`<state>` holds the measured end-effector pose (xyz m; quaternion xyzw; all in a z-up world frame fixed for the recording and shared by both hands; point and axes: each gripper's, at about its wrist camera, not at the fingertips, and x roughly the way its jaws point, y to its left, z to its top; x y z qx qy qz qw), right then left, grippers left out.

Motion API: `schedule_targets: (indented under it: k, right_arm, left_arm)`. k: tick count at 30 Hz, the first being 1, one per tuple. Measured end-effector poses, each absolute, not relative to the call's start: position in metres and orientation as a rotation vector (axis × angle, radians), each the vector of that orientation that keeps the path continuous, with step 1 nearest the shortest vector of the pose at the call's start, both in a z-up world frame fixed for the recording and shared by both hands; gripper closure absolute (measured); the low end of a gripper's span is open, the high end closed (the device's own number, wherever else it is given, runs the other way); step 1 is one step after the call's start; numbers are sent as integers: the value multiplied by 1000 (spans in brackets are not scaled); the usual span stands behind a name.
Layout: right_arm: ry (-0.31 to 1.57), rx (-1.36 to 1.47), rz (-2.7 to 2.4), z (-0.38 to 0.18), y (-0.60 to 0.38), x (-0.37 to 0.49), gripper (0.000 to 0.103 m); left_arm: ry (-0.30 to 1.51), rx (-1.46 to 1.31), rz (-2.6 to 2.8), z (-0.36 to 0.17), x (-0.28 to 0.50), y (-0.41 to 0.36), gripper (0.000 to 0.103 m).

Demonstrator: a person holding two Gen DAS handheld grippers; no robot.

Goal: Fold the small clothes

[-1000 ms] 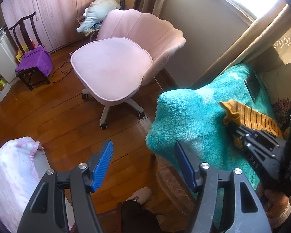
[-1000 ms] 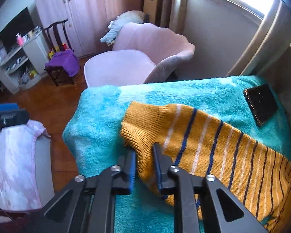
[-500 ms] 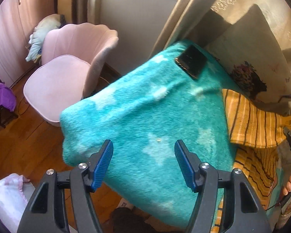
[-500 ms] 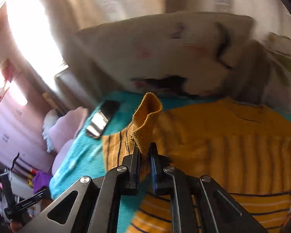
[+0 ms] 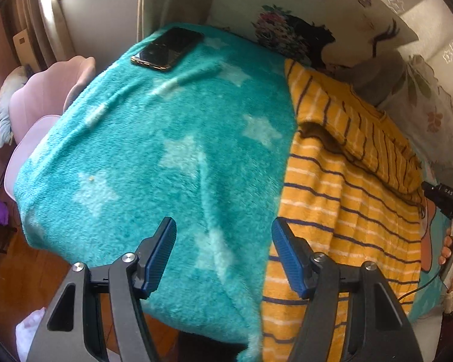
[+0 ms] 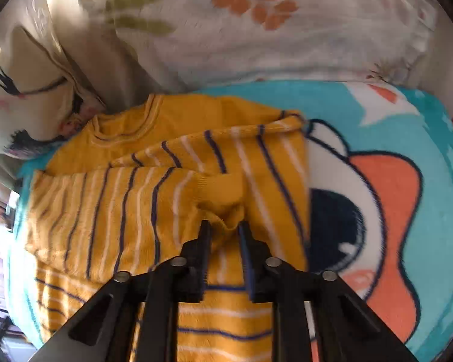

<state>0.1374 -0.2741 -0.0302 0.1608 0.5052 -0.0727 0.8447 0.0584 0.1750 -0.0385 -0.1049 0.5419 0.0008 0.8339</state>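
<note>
Progress, as judged: one fold appears made — a sleeve of the yellow striped sweater [image 6: 154,199] lies crosswise over the body panel, its cuff ending just ahead of the right gripper [image 6: 223,229]. That gripper's jaws are opening; the cuff sits bunched between them and the pads no longer seem to press on it. Outstanding: the other sleeve (not clearly traceable here) and the lengthwise folds of the body, so the job reads as early.

The left gripper [image 5: 223,253] hovers with jaws spread and empty over the teal star blanket [image 5: 154,150], just left of the sweater's near hem.

Location: the sweater lies on the right part of the blanket, collar at the far end against the printed pillows [image 6: 226,24], hem hanging over the near edge. A phone [image 5: 167,48] rests far left, well apart from it.

Condition: mustard knit, navy and white stripes, ribbed collar — soft, thick and slightly rumpled at the fold.
</note>
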Motion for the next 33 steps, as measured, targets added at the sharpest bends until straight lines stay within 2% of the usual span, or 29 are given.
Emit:
schedule_targets:
  k: [3, 6, 11, 14, 18, 20, 21, 22, 23, 27, 29, 33]
  right_arm:
    - [1074, 298, -93, -25, -274, 108, 60]
    - [1141, 280, 3, -28, -287, 76, 60]
    - [1209, 2, -107, -35, -309, 16, 59]
    - [1214, 194, 3, -38, -327, -18, 59]
    - [1243, 364, 189, -61, -303, -46, 59]
    - [1253, 399, 237, -73, -288, -54, 59]
    - [1257, 416, 252, -78, -282, -56, 59]
    - [1257, 447, 278, -83, -274, -59, 59]
    - [1249, 471, 297, -81, -271, -65, 59]
    - [1249, 597, 412, -91, -260, -79, 57]
    - [1252, 631, 445, -97, -258, -86, 57]
    - [1260, 683, 468, -98, -262, -97, 57]
  left_arm:
    - [1187, -228, -17, -54, 53, 156, 38]
    - [1230, -252, -27, -70, 47, 144, 38]
    - [1240, -251, -25, -80, 33, 130, 38]
    - [1250, -282, -49, -89, 26, 125, 38]
    - [1239, -279, -63, -89, 13, 117, 38]
    - [1239, -252, -54, -88, 6, 112, 48]
    - [1240, -215, -34, -87, 2, 110, 65]
    - [1240, -186, -20, -86, -2, 109, 73]
    - [1237, -195, -20, -85, -7, 111, 73]
    - [1239, -317, -31, -85, -27, 129, 73]
    - [1239, -367, -29, -87, -37, 138, 69]
    - [1250, -432, -59, -93, -56, 144, 50]
